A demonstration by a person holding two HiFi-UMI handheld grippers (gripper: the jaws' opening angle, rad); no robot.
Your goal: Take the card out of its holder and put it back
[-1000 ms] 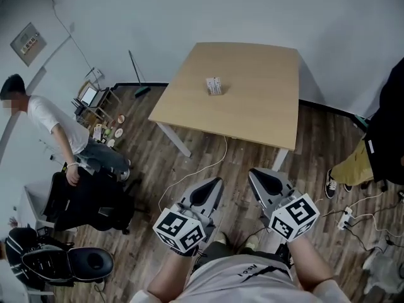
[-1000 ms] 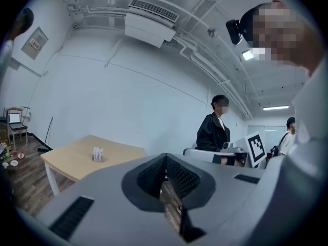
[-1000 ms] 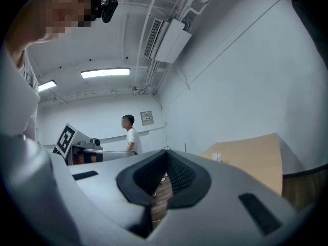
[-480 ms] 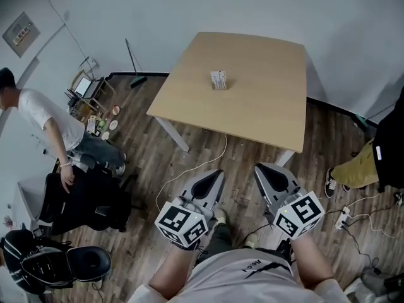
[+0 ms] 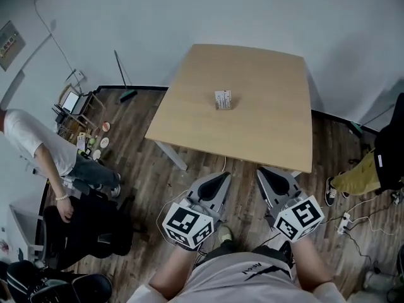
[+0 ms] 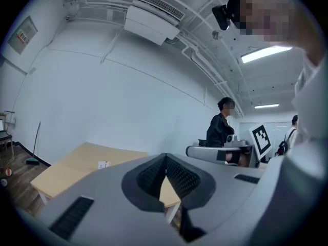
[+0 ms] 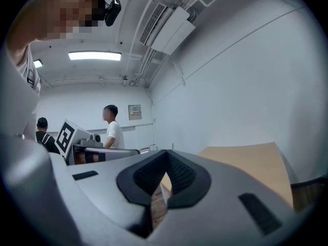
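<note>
Step up to the table (image 5: pixel 268 122), left gripper (image 5: pixel 216 180) and right gripper (image 5: pixel 263 172) both clenched, empty. Open them near the holder (image 5: pixel 222 100); brace it, then pull straight.

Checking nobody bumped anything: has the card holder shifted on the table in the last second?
No. The card holder sits at the same spot near the middle of the table; only the view has shifted.
</note>
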